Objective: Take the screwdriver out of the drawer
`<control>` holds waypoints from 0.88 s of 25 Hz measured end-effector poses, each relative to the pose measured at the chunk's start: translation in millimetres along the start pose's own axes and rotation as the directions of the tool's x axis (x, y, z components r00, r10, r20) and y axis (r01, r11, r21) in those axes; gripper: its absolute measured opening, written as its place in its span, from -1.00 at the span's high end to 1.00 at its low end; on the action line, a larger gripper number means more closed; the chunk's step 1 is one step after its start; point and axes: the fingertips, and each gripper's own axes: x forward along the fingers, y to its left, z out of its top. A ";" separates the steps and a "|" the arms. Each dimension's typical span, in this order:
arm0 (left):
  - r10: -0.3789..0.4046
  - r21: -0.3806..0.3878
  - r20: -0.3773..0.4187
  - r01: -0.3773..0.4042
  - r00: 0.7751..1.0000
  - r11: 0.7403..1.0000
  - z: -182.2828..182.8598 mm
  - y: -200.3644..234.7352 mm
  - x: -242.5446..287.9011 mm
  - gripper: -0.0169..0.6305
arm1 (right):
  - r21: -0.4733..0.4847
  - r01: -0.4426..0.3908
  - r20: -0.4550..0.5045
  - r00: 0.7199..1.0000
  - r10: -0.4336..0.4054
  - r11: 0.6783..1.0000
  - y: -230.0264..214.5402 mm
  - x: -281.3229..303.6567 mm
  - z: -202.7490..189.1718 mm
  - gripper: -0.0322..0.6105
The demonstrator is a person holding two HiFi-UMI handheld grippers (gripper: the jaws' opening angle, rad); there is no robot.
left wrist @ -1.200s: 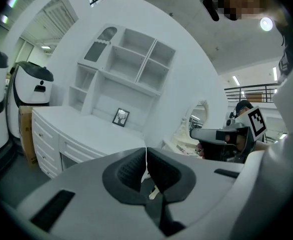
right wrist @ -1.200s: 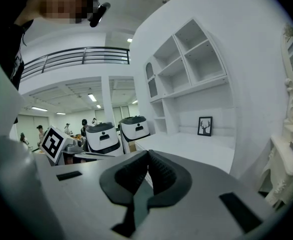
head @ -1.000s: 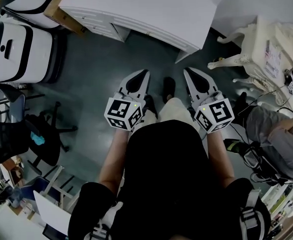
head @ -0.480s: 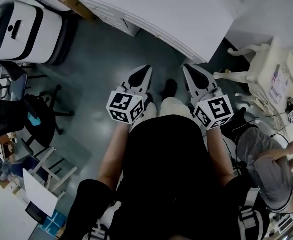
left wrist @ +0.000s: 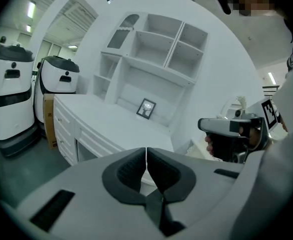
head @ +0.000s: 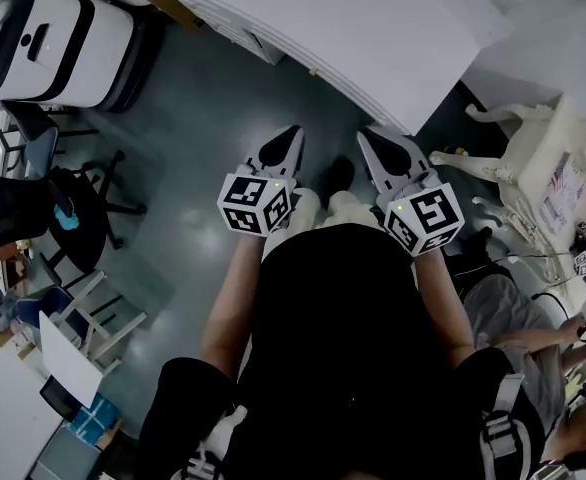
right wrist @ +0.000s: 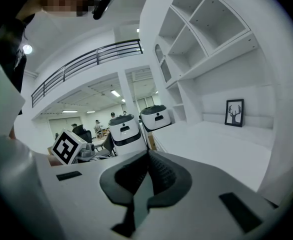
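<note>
My left claw (head: 293,133) and right claw (head: 366,134), both closed and empty, sit mid-frame, just below the white counter (head: 353,28) with its shut drawers (left wrist: 66,129).

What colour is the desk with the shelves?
The desk is plain white, clearest in the left gripper view.

Desk (head: 373,28) beyond both jaws cut off at the top edge, drawers (left wrist: 65,129) left of the left jaws shut, insides hidden, people (right wrist: 97,126) far beyond the right jaws too small to tell
</note>
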 end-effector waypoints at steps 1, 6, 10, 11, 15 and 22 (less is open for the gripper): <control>0.007 -0.001 -0.005 -0.007 1.000 1.000 -3.3 0.8 4.5 0.87 | 0.003 -0.008 -0.005 1.000 0.008 1.000 -3.2 0.7 -3.0 0.84; 0.047 -0.025 -0.020 -0.047 0.999 0.999 -15.5 10.6 20.9 0.87 | 0.017 -0.034 -0.038 0.999 0.035 0.999 -12.9 4.7 -18.0 0.84; 0.051 -0.037 -0.036 -0.052 0.998 0.998 -19.7 23.4 35.5 0.87 | 0.034 -0.035 -0.061 0.997 0.037 0.999 -18.2 13.3 -25.8 0.84; 0.045 -0.039 -0.041 -0.046 0.998 0.998 -21.3 28.0 38.9 0.87 | 0.036 -0.032 -0.068 0.997 0.035 0.999 -17.5 17.2 -27.9 0.84; 0.030 -0.043 -0.063 -0.032 0.998 0.999 -29.5 53.4 53.2 0.87 | 0.040 -0.025 -0.088 0.996 0.028 0.999 -10.9 35.7 -32.9 0.84; -0.003 -0.039 -0.110 -0.002 0.994 0.999 -46.3 83.3 89.8 0.86 | 0.057 0.015 -0.117 0.993 -0.008 0.998 -13.6 52.5 -47.6 0.84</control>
